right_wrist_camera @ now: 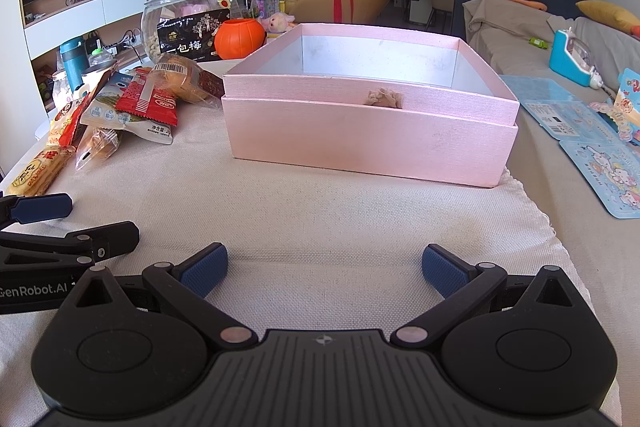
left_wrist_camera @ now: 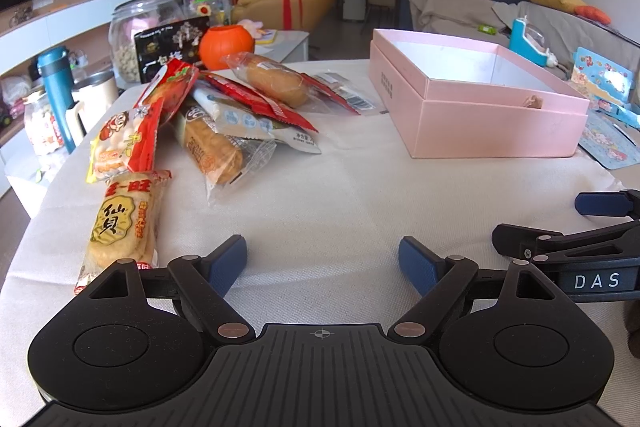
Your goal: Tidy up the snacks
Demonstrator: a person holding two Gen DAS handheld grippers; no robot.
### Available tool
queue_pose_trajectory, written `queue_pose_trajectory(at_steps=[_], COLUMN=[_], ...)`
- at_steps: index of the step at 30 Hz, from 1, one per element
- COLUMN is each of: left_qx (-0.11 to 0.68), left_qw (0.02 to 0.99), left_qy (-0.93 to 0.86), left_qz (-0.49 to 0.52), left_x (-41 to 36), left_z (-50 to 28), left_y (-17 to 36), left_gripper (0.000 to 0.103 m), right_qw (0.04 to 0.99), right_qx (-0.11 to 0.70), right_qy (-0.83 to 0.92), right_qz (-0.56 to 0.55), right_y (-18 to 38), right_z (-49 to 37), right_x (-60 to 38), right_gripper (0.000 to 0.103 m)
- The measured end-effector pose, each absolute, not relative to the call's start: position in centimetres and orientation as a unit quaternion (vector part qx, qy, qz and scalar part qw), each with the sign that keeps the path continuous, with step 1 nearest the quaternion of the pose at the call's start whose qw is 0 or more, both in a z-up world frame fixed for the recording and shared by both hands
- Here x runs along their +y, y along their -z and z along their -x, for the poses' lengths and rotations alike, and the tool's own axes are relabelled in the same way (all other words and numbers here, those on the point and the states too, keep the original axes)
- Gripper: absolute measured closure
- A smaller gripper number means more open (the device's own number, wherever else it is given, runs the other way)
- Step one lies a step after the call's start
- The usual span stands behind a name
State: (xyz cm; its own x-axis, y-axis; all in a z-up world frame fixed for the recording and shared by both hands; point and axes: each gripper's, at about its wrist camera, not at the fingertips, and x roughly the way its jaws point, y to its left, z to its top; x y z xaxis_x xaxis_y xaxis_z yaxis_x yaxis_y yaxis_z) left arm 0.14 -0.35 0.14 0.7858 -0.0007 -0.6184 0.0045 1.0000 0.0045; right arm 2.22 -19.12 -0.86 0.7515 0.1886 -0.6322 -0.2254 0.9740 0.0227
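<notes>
A heap of snack packets (left_wrist_camera: 224, 115) lies on the white cloth at the left: a rice-cracker pack (left_wrist_camera: 122, 223) nearest, red sachets and a wrapped bun (left_wrist_camera: 276, 83) behind. The same heap of snack packets (right_wrist_camera: 132, 107) shows at the left of the right wrist view. An open pink box (left_wrist_camera: 480, 119) stands at the right, empty inside; this pink box (right_wrist_camera: 368, 139) lies straight ahead of the right gripper. My left gripper (left_wrist_camera: 322, 259) is open over bare cloth, just right of the rice-cracker pack. My right gripper (right_wrist_camera: 324, 271) is open too, nothing between its fingers.
A glass jar (left_wrist_camera: 140, 27), a black snack bag (left_wrist_camera: 172, 47), an orange pumpkin pot (left_wrist_camera: 226, 47) and a teal bottle (left_wrist_camera: 56, 87) stand behind the heap. Blue sticker sheets (right_wrist_camera: 600, 167) lie right of the box. The cloth's edge (right_wrist_camera: 536, 203) runs near the right gripper.
</notes>
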Motion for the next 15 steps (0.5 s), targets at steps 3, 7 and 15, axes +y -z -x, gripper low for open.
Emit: queue_pose_trajectory(at_steps=[3, 7, 15], left_qx=[0.327, 0.327, 0.327], left_qw=[0.945, 0.945, 0.945], left_qy=[0.001, 0.001, 0.002], left_qz=[-0.003, -0.003, -0.002], left_x=[-0.39, -0.38, -0.35], left_z=[-0.14, -0.15, -0.14], left_y=[-0.14, -0.15, -0.14], left_gripper=[0.015, 0.015, 0.015], right_qw=[0.935, 0.935, 0.935], right_qx=[0.335, 0.335, 0.335], right_qy=[-0.111, -0.111, -0.111], right_qz=[0.028, 0.027, 0.027], right_y=[0.86, 0.85, 0.84], right_z=[-2.22, -2.21, -2.23], right_x=[-19.11, -19.15, -19.15], right_gripper=[0.0, 0.0, 0.0])
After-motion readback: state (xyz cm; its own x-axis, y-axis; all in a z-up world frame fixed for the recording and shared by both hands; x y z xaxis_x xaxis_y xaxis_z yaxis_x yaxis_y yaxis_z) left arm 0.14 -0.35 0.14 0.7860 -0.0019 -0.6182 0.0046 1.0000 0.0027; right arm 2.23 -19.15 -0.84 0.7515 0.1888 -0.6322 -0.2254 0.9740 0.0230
